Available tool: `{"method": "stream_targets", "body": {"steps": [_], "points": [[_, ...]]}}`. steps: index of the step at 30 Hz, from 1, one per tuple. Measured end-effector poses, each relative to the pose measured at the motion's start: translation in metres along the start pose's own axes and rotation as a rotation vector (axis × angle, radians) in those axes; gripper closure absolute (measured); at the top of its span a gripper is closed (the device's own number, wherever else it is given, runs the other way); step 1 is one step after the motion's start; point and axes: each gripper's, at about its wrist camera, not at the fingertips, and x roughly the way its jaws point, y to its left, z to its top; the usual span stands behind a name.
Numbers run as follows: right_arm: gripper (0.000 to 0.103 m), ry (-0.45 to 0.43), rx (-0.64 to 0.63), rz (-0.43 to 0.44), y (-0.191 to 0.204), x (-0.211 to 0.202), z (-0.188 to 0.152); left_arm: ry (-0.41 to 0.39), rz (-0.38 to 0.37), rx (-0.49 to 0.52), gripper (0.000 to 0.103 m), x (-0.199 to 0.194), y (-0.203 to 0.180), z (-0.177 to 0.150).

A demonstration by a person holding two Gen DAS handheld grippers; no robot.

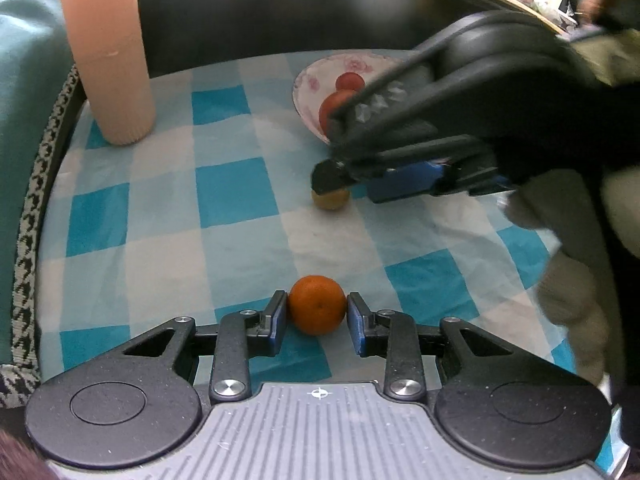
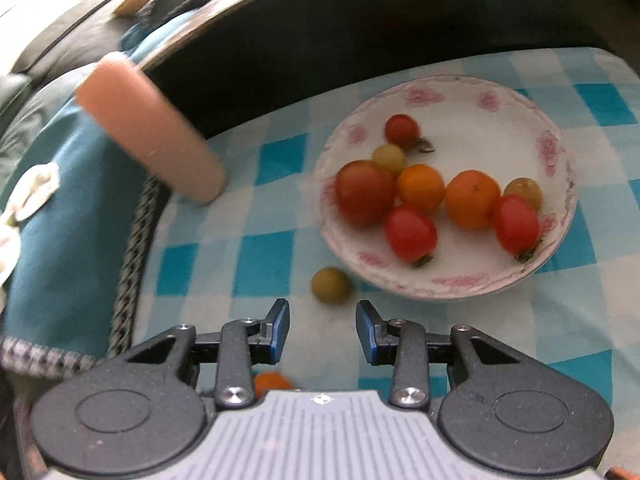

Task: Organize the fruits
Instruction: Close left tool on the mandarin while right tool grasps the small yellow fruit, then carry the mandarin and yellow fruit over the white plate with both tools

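L hand-held gripper (image 1: 317,322) has its blue pads either side of a small round orange mandarin-like fruit (image 1: 317,311), pads touching or v. nearly touching its sides, so it looks clamped on it; fruit sits on the blue/white checked cloth (image 1: 232,184) covering the desk, near the front edge. R hand-held gripper (image 2: 322,330) is released, fingers apart w/ nothing between them; a small round yellow-green cherry tomato (image 2: 331,285) lies on the cloth just ahead of the fingertips, just beside the rim of the white shallow ceramic bowl w/ pink floral rim (image 2: 440,282). In L wrist view the R hand-held gripper (image 1: 326,184) hangs over that same tomato (image 1: 330,199), one finger tip overlapping its top; contact can't be told. Bowl holds approx. 8 fruits: red cherry tomatoes (image 2: 410,232), orange ones (image 2: 472,199), a couple yellow-green (image 2: 389,158); they cluster mid-bowl, several touching. Tall peach-pink ribbed cylinder (image 1: 106,48) stands upright at far L of cloth, well apart from bowl. Teal fabric w/ houndstooth trim (image 1: 28,120) runs along L edge of desk. R view blurred.
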Motion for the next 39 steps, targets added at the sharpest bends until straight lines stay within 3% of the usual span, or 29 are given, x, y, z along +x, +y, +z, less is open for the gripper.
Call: {"method": "stream_targets", "body": {"steps": [6, 12, 14, 18, 23, 31, 39], "points": [[0.052, 0.004, 0.091, -0.045, 0.009, 0.021, 0.009, 0.002, -0.009, -0.017, 0.061, 0.000, 0.006, -0.005], [0.053, 0.001, 0.027, -0.115, 0.024, 0.034, 0.005, -0.001, -0.011, -0.038, 0.061, 0.000, 0.011, -0.005], [0.062, 0.010, -0.006, -0.140, 0.027, 0.035, 0.006, -0.004, -0.011, -0.035, 0.062, 0.000, 0.010, -0.004], [0.062, 0.011, -0.064, -0.151, 0.025, 0.031, 0.002, -0.015, -0.015, -0.036, 0.062, -0.003, 0.011, -0.004], [0.063, 0.015, -0.120, -0.146, 0.013, 0.002, -0.011, -0.034, -0.022, -0.046, 0.062, -0.006, 0.012, -0.004], [0.063, 0.027, -0.161, -0.201, -0.018, -0.053, -0.041, -0.021, 0.025, 0.010, 0.060, 0.005, -0.004, -0.006], [0.063, 0.033, -0.166, -0.196, -0.042, -0.069, -0.064, -0.017, 0.092, 0.031, 0.064, 0.004, -0.018, -0.010]]}}
